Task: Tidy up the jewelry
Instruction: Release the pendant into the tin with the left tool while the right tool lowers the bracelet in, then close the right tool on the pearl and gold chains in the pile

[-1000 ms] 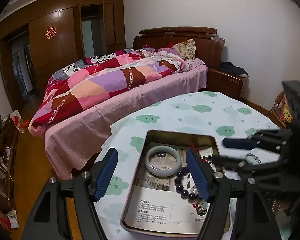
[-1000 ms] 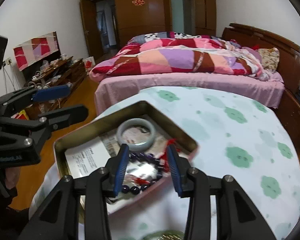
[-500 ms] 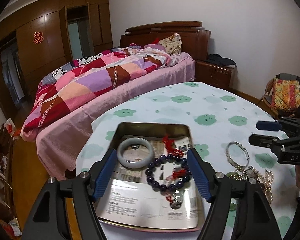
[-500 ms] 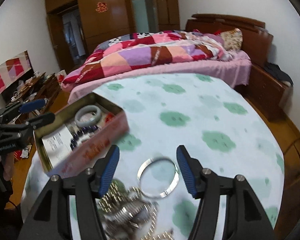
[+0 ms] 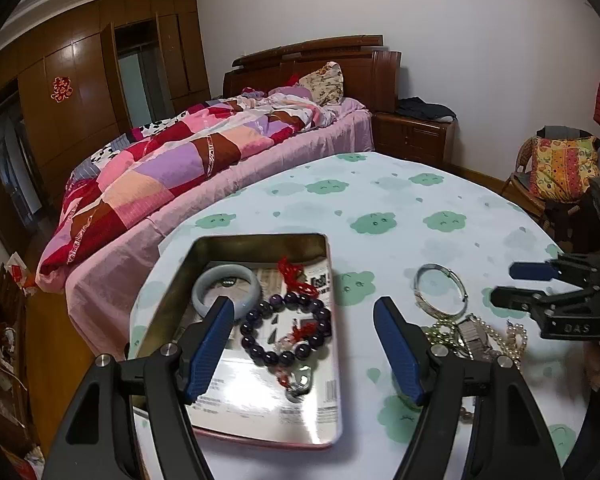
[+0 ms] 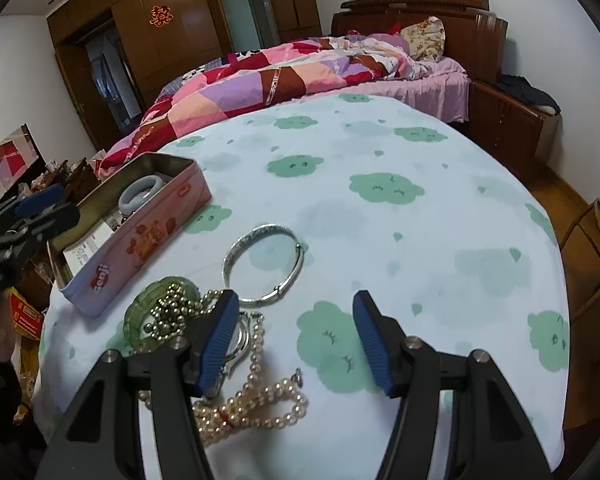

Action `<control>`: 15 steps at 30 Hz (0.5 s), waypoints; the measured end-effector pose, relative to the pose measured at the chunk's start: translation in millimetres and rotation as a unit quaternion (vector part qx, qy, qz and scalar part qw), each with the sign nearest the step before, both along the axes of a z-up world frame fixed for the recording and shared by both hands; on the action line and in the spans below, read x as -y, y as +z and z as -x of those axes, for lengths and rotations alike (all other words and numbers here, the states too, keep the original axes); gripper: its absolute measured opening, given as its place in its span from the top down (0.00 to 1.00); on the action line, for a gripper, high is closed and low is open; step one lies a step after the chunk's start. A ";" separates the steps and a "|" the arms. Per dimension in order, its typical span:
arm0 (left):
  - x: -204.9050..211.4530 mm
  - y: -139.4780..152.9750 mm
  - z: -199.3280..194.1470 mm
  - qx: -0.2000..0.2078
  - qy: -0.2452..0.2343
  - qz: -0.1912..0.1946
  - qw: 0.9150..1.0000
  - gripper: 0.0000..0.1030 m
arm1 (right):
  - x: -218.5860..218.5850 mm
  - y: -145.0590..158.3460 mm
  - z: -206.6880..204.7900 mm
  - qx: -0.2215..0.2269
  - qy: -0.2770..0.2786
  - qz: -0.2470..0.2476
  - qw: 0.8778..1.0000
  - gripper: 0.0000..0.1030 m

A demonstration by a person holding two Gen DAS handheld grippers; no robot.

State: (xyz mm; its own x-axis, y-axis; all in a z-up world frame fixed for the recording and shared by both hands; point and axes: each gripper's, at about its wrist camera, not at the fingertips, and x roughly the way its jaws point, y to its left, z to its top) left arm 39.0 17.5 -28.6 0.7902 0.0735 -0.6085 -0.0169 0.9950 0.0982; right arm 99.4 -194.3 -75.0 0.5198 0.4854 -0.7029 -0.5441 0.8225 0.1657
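An open tin box (image 5: 260, 242) (image 6: 140, 236) sits on the round table. It holds a pale jade bangle (image 5: 226, 286) (image 6: 142, 192) and a dark purple bead bracelet (image 5: 288, 330) with red tassels. My left gripper (image 5: 306, 346) is open and empty above the tin's right side. A silver bangle (image 5: 440, 290) (image 6: 264, 264), a green bangle (image 6: 162, 312), gold beads, a watch and a pearl necklace (image 6: 256, 404) lie loose on the cloth. My right gripper (image 6: 294, 340) is open and empty just above this pile; it also shows in the left wrist view (image 5: 528, 286).
The table wears a pale cloth with green cloud prints (image 6: 380, 188). A bed with a patchwork quilt (image 5: 188, 164) stands behind it. A nightstand (image 5: 414, 136) and a chair with a patterned cushion (image 5: 560, 168) are at the right.
My right gripper left the tin, where the bead bracelet now lies, and swung right over the loose jewelry. My left gripper shifted right, staying open.
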 end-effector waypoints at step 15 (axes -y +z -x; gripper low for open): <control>-6.8 -7.2 6.9 0.001 0.029 0.013 0.999 0.30 | -53.3 -1.7 28.2 0.006 0.086 0.022 0.996 0.42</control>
